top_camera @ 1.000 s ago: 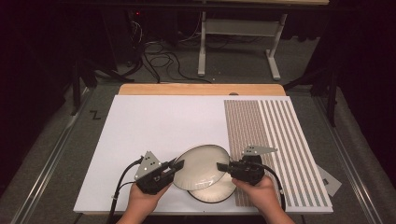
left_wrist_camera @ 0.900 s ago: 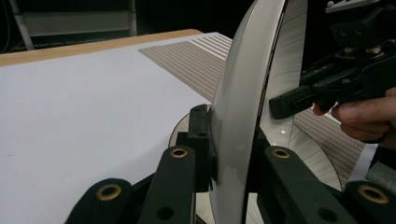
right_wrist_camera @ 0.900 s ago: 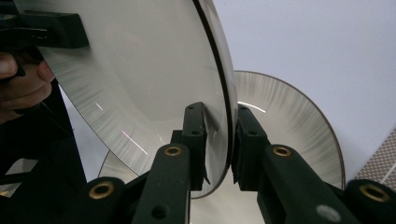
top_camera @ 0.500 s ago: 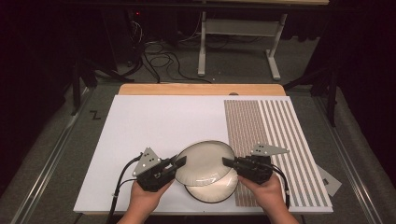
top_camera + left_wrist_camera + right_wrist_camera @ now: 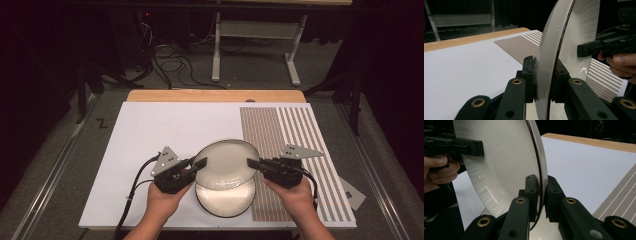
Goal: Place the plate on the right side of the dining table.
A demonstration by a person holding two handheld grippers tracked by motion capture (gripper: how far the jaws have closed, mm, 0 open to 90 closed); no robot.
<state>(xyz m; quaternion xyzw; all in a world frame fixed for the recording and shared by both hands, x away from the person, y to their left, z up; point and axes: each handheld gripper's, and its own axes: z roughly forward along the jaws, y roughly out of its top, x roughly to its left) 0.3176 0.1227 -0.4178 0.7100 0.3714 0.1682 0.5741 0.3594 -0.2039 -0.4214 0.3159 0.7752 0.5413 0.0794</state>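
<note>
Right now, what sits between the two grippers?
The upper plate, in the high view: the left gripper and the right gripper each clamp opposite rims, above a second plate on the white board.

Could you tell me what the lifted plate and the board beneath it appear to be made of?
The lifted plate, clamped at opposite rims by the left gripper and right gripper, looks like metal, probably stainless steel: silvery, with fine brushed streaks and sharp glints. The board looks like matte white laminate or card, glare-free, with printed brown stripes; which one is unclear.
</note>
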